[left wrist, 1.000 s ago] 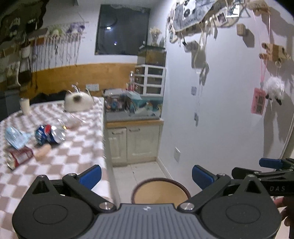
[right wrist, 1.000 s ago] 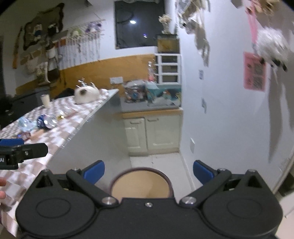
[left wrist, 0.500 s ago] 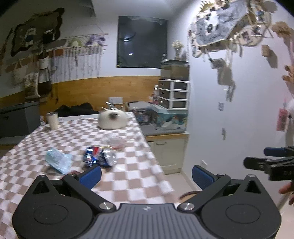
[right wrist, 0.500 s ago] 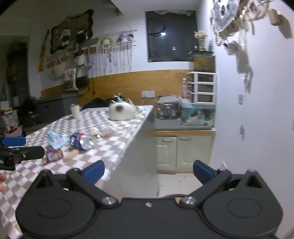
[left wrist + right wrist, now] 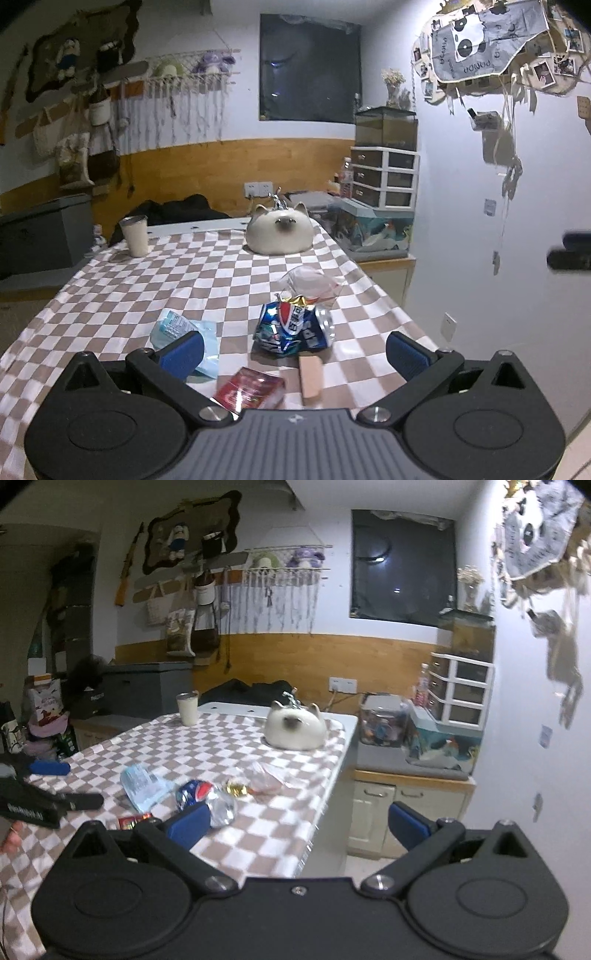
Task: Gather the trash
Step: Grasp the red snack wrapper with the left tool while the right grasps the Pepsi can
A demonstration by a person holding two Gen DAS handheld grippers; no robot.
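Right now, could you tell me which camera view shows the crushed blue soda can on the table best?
The left wrist view: the crushed blue soda can lies whole and near, centred between the open fingers, label readable. The right wrist view shows it smaller and off to the left, its near end hidden behind a blue finger pad.

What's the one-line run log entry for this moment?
phase: approach | left gripper: open, empty, facing crushed can | right gripper: open, empty | trash on checkered table: uncollected

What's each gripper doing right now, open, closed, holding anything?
Left gripper: open, empty, above the crushed can.
Right gripper: open, empty, near the table edge.
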